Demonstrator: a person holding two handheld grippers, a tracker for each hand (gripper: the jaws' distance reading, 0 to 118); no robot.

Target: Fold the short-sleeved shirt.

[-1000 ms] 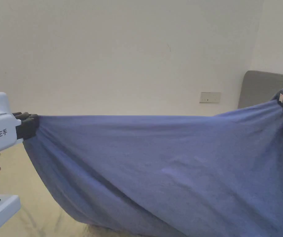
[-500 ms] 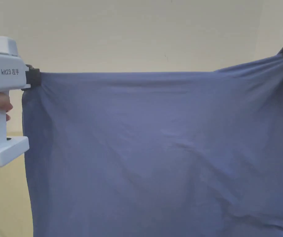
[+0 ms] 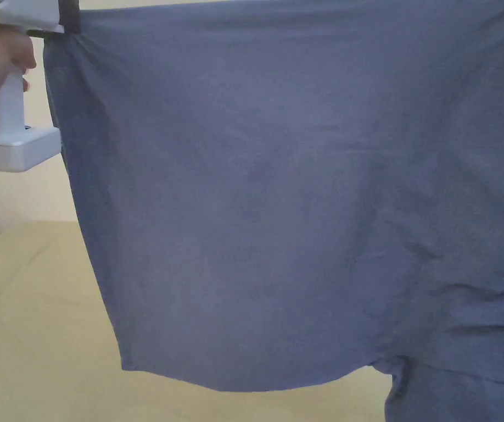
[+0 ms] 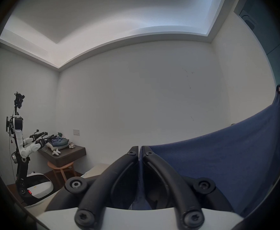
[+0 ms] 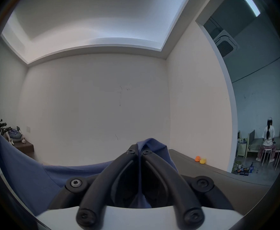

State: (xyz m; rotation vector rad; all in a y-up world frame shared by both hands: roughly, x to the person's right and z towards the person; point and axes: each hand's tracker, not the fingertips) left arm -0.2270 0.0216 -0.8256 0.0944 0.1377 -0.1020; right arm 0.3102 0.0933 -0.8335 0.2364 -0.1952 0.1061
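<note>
Left gripper (image 4: 138, 152) and right gripper (image 5: 138, 150) each clamped on blue shirt (image 3: 278, 198) corners; cloth hangs stretched between fingers.

Head view: soft, even, warm-toned illumination; no glare; blue shirt (image 3: 278, 192) rendered slightly soft, faint shading seen in creases at lower right. Both gripper views: strong fisheye distortion, straight wall and ceiling lines bowed, black vignette ring at frame edges. Cool bluish-white light cast from recessed ceiling cove (image 4: 136, 32); walls evenly lit, dim toward corners. Near jaws dark, underexposed, slightly defocused. Right gripper view: ceiling strip light (image 5: 247, 0) seen bright; side room darker, teal-tinted.
</note>
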